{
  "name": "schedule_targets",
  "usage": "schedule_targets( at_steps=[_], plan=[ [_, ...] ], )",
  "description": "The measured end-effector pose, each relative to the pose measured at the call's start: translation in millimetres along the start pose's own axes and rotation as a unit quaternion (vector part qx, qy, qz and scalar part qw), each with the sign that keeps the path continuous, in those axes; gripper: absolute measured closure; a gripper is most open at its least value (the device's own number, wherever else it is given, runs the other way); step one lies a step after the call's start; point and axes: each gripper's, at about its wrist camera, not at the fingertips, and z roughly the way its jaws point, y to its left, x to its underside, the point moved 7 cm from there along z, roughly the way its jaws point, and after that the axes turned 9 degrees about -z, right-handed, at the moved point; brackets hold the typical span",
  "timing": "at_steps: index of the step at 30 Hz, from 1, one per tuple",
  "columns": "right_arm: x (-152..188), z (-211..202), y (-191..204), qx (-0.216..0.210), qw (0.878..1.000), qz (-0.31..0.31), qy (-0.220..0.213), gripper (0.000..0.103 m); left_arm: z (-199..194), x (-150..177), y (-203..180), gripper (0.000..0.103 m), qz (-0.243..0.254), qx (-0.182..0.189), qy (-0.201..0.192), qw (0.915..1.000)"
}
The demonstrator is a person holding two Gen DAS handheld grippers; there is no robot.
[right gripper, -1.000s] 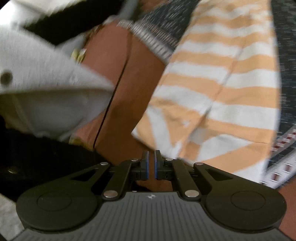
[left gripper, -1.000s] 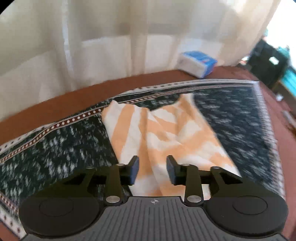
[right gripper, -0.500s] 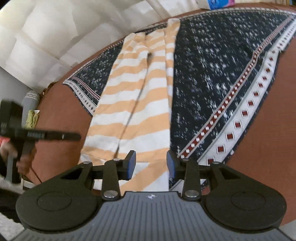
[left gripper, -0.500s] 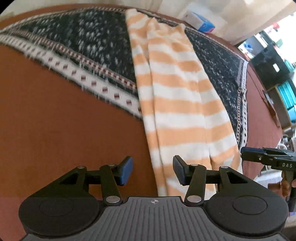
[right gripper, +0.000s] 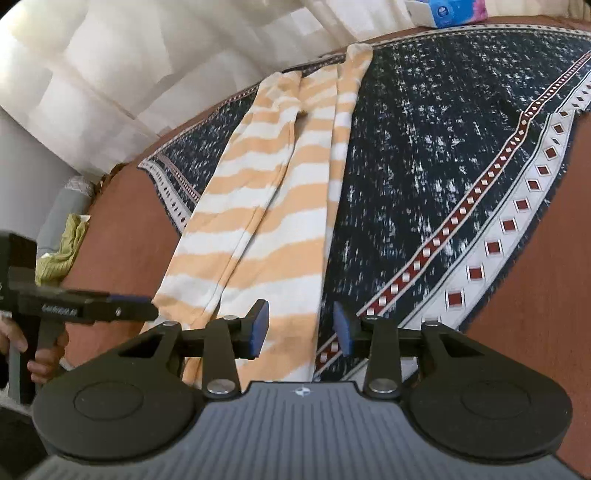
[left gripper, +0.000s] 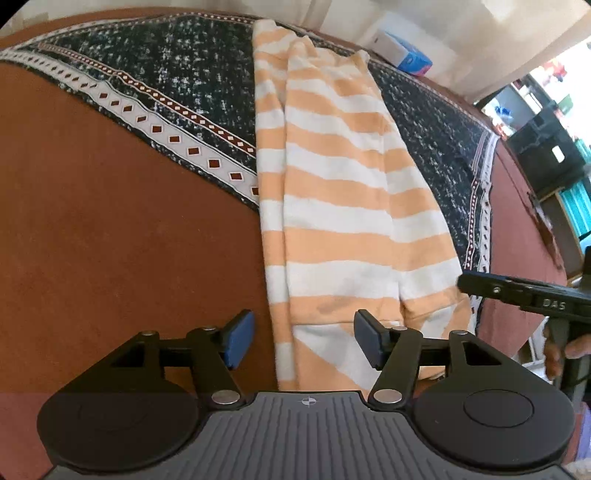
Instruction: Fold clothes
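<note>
While the striped garment (left gripper: pixel 332 206) lies folded lengthwise into a long strip, we hover both grippers, left gripper (left gripper: pixel 303 341) and right gripper (right gripper: pixel 300 328), jaws opening and grasping nothing, above its near end, crosswise folds remaining.

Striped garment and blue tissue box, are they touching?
Apart. In the right wrist view, the striped garment ends short of the tissue box, with dark patterned cloth and bare brown surface between them.

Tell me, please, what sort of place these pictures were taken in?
Probably a room in a home: pale curtains hang behind a brown table covered by a dark patterned cloth, a tissue box sits at the far edge, and a striped garment lies ready for folding.
</note>
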Motion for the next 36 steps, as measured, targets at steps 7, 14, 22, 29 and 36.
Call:
schedule_targets(
  at_steps=[7, 14, 22, 29, 36],
  plan=[
    [16.2, 0.5, 12.6, -0.043, 0.999, 0.003, 0.024, 0.058, -1.8, 18.1, -3.8, 0.037, 0.009, 0.038, 0.021, 0.9990],
    [37.4, -1.9, 14.2, -0.063, 0.995, 0.077, 0.030, 0.058, -0.8, 14.9, 6.9, 0.036, -0.043, 0.083, 0.045, 0.9946],
    [37.5, -3.2, 16.8, -0.062, 0.992, 0.102, 0.027, 0.060, 7.6, 9.4, 11.0, 0.035, -0.083, 0.109, 0.061, 0.9886],
    [29.5, -2.0, 18.7, -0.053, 0.993, 0.092, 0.046, 0.091, 5.0, 4.9, 5.4, 0.100, -0.063, 0.050, 0.037, 0.9961],
    [4.9, -40.0, 39.7, -0.086, 0.994, 0.068, 0.022, 0.093, -39.7, -1.5, -17.1, 0.101, -0.018, 0.088, 0.004, 0.9960]
  ],
)
